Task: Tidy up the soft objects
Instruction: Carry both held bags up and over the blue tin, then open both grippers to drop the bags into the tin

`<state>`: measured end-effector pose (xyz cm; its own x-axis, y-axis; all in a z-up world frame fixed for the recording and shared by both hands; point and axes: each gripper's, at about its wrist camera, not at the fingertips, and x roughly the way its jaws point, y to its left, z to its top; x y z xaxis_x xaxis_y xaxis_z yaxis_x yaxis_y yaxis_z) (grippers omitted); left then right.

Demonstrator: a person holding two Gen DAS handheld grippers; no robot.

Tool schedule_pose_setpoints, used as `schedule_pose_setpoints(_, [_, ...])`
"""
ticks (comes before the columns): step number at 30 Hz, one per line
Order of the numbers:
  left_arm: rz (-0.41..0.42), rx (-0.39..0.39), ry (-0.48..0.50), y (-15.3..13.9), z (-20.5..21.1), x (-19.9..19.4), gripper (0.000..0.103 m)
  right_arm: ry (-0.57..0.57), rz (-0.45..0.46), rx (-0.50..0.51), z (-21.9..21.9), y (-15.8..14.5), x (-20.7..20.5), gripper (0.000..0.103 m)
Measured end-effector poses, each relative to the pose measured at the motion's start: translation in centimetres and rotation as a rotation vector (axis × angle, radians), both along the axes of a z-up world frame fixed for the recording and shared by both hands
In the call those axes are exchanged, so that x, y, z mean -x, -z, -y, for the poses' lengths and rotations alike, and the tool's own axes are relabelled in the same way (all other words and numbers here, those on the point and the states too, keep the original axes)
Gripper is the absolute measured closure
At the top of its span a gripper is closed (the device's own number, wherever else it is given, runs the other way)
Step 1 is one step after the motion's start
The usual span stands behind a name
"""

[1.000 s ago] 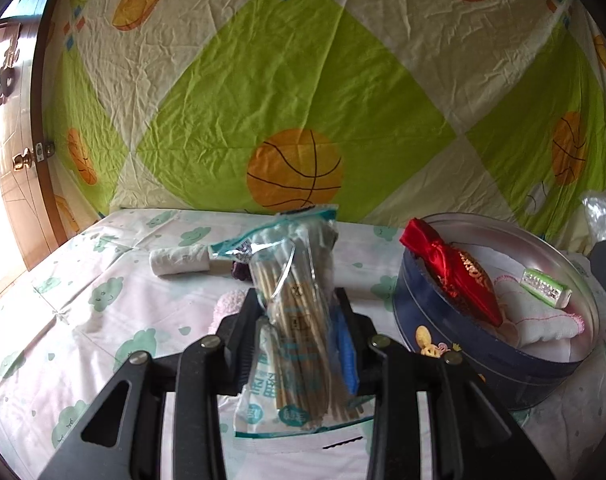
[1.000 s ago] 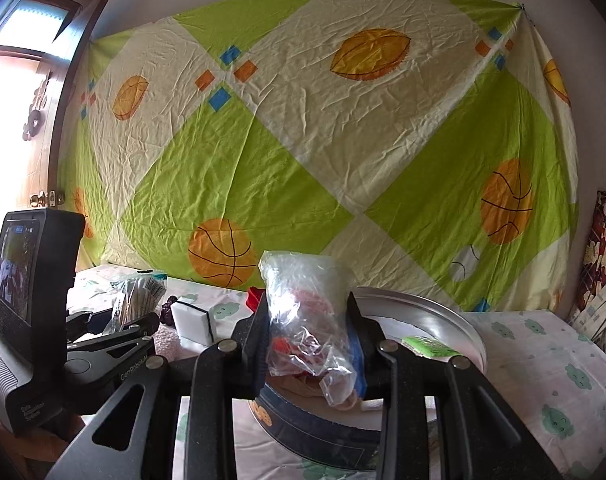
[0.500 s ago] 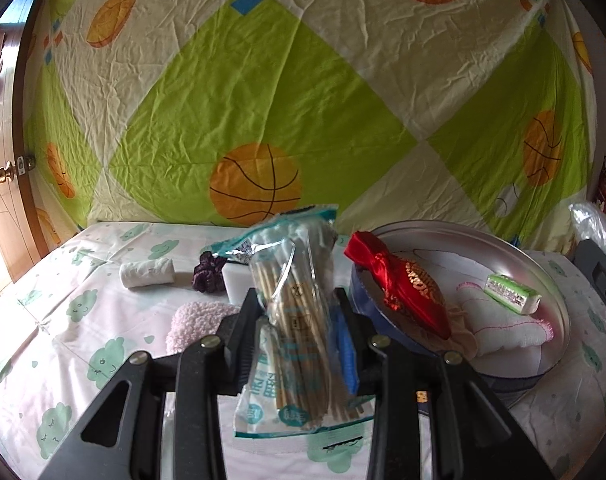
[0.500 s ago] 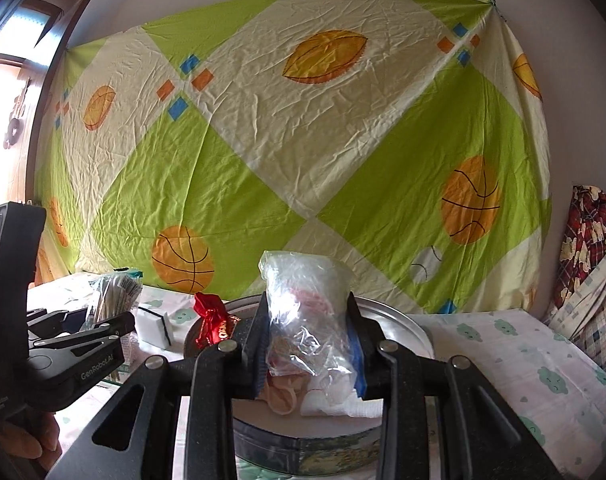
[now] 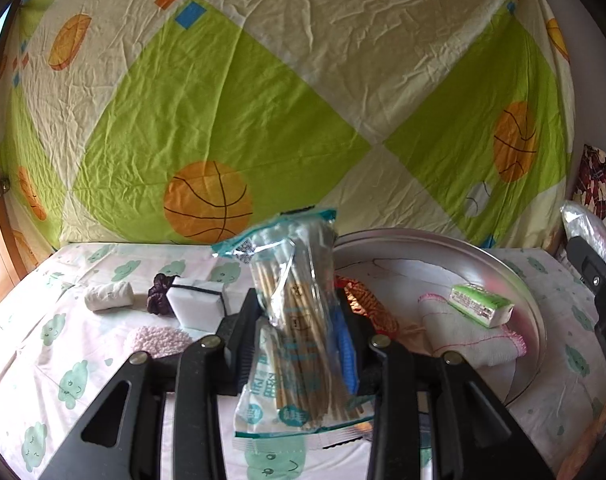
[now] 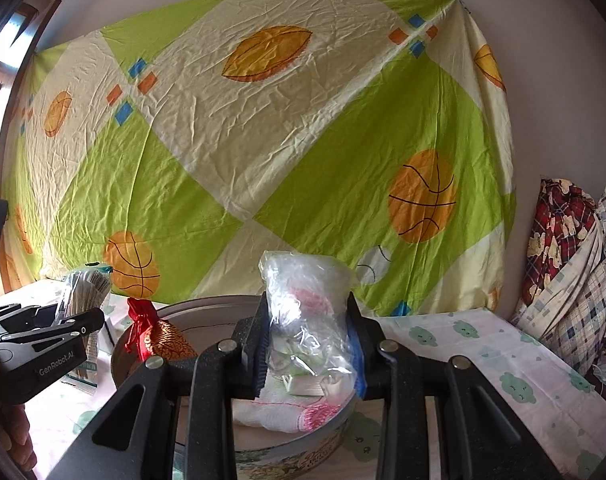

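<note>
Step in hand: transfer of two held items toward the round tin (image 5: 539,320).

Left hand-held gripper (image 5: 299,320): closed on packet of cotton swabs (image 5: 299,312), held upright above the tabletop (image 5: 63,340), just beside the tin's left rim.

Right hand-held gripper (image 6: 307,332): closed on clear plastic bag (image 6: 307,308) of soft contents, held over the tin.

Already in tin: red drawstring pouch (image 6: 159,336), white cloth (image 5: 463,332), green tissue pack (image 5: 481,305).

Remaining on tabletop: white sponge (image 5: 197,304), pink fluffy item (image 5: 155,338), dark scrunchie (image 5: 159,300), white roll (image 5: 109,297).

Next move, probably: lower bag into free space in tin, open jaws, withdraw upward; then bring swab packet over rim.
</note>
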<state>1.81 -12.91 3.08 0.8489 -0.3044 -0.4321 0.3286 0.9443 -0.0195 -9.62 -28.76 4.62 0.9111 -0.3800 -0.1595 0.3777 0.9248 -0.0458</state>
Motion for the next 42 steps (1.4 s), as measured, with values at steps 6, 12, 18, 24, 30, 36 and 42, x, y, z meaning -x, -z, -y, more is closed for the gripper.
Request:
schedule_pose_setpoints(6, [0.005, 0.000, 0.046, -0.5, 2.7, -0.3, 0.069, 0.032, -0.005, -0.002, 1.6, 0.0, -0.6, 0.069])
schedule_pose_setpoints(12, [-0.020, -0.005, 0.090, -0.5, 5.8, -1.2, 0.069, 0.072, -0.014, -0.018, 3.2, 0.1, -1.4, 0.069])
schedule_pose_setpoints(18, [-0.050, -0.013, 0.098, -0.2, 8.3, -2.2, 0.069, 0.083, -0.038, -0.007, 3.9, 0.5, -2.8, 0.069])
schedule_pose_setpoints(24, [-0.070, -0.037, 0.098, 0.3, 9.7, -2.7, 0.069, 0.078, -0.071, 0.000, 4.5, 1.1, -4.1, 0.069])
schedule_pose_setpoints(30, [-0.110, -0.066, 0.090, 1.2, 10.1, -3.6, 0.069, 0.060, -0.117, -0.013, 5.1, 1.8, -5.5, 0.069])
schedule_pose_setpoints(36, [-0.129, -0.081, 0.084, 1.5, 10.0, -4.1, 0.069, 0.041, -0.154, -0.034, 5.3, 2.4, -6.3, 0.069])
schedule_pose_setpoints(42, [-0.143, -0.094, 0.081, 1.6, 10.1, -4.3, 0.069, 0.025, -0.175, -0.043, 5.3, 2.7, -6.8, 0.069])
